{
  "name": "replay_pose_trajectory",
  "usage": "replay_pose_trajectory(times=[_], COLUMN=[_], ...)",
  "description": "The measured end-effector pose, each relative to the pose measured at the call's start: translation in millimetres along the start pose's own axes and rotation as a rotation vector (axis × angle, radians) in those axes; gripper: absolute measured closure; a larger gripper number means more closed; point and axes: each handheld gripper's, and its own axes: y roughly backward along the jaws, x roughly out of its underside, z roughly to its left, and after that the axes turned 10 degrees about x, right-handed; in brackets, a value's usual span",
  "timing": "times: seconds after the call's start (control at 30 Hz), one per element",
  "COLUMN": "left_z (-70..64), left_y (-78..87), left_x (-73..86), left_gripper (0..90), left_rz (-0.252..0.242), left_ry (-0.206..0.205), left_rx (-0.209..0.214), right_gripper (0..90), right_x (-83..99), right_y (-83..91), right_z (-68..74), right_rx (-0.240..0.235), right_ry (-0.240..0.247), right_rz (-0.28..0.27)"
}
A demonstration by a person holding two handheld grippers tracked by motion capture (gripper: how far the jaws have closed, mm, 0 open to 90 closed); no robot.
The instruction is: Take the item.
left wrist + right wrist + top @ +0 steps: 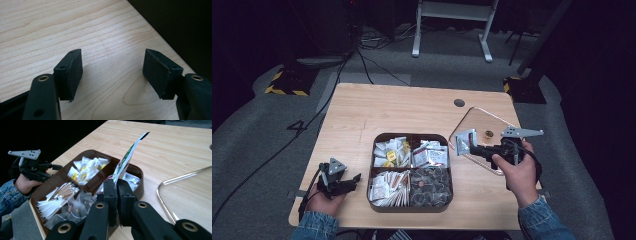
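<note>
A brown four-part tray (411,134) sits at the table's front centre. It holds white and yellow packets (391,152), white packets (430,155), long white sachets (388,187) and clear-wrapped dark items (430,186). My right gripper (472,148) hovers just right of the tray's back right corner, shut on a white and green packet (463,141). In the right gripper view the packet (125,161) stands up out of the shut gripper (117,185) above the tray (87,152). My left gripper (356,178) rests left of the tray, open (112,67) over bare wood with nothing between its fingers.
A clear lid (482,122) with a gold knob (488,133) lies on the table right of the tray, under my right gripper; its edge (175,180) shows in the right gripper view. A round cable hole (459,102) sits behind it. The table's back half is bare wood.
</note>
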Motion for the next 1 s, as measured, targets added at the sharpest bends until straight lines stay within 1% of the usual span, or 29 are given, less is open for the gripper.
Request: replay_pose_trajectory(times=[0.07,0.27,0.43,0.53,0.57,0.6,0.67,0.83,0.87,0.9,1.0], left_z=[0.0,-0.8,-0.8,-0.7,-0.7,-0.6,-0.6,-0.6,-0.6,-0.6,-0.6], left_y=[0.2,0.4,0.4,0.4,0.4,0.4,0.4,0.4,0.4,0.4,0.4], left_x=[0.1,0.5,0.5,0.5,0.5,0.5,0.5,0.5,0.5,0.5,0.5], left_gripper=[32.7,32.4,32.4,32.4,32.4,32.4,32.4,32.3,32.3,32.2,32.0], left_rz=[0.0,0.0,0.0,0.0,0.0,0.0,0.0,0.0,-0.001,0.0,0.0], left_ry=[-0.001,-0.002,-0.002,-0.003,-0.003,-0.002,-0.002,-0.002,-0.002,-0.003,-0.003], left_rx=[0.0,-0.001,-0.001,-0.002,-0.002,-0.002,-0.002,-0.001,-0.001,0.0,0.0], right_gripper=[87.8,87.8,87.8,87.8,87.8,87.7,87.8,87.7,87.7,87.7,87.7], right_x=[1.9,7.0,12.4,21.4,21.4,27.4,34.2,55.2,55.2,64.6,78.5], right_y=[4.4,14.0,17.1,16.9,16.9,15.6,13.3,3.8,3.8,-1.1,-7.9], right_z=[-3.4,-11.5,-15.8,-18.9,-18.9,-20.3,-21.5,-23.4,-23.4,-23.8,-24.7], right_rx=[0.007,0.026,0.039,0.043,0.043,0.048,0.051,0.038,0.038,0.038,0.037], right_ry=[-0.01,-0.018,-0.023,-0.03,-0.03,-0.038,-0.044,-0.076,-0.076,-0.09,-0.115], right_rz=[-0.001,-0.003,0.002,0.012,0.012,0.024,0.03,0.047,0.047,0.054,0.058])
